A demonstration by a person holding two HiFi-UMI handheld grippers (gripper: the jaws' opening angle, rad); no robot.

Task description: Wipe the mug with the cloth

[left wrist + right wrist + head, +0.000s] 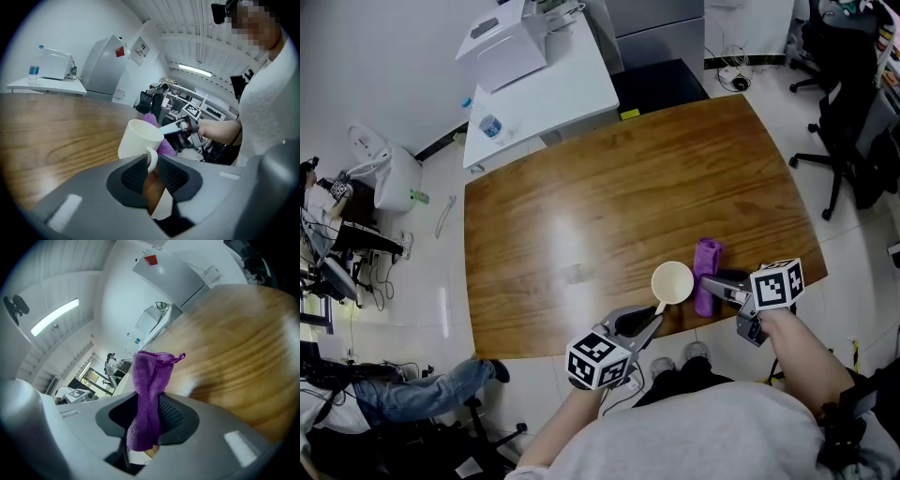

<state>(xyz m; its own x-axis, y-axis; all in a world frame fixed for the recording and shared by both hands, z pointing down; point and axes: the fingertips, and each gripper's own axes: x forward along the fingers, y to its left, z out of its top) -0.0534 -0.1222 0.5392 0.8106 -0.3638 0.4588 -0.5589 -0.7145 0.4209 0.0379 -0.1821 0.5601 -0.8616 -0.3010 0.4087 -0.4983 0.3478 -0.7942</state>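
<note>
A white mug [672,281] stands on the wooden table [609,197] near its front edge. My left gripper [654,317] reaches it from below. In the left gripper view the mug's handle [151,157] sits between the jaws of my left gripper [152,171], which is open, with a thin gap showing beside the handle. My right gripper [712,286] is shut on a purple cloth [706,274] just right of the mug. The cloth [147,390] hangs folded between the pads, and its top sticks up past them. Behind the mug [140,138], the cloth [165,146] touches or nearly touches its far side.
A white side table [544,89] with a white box and a water bottle [490,126] stands beyond the far left corner. Black office chairs [848,122] are at the right. A seated person's legs [422,389] show at the lower left.
</note>
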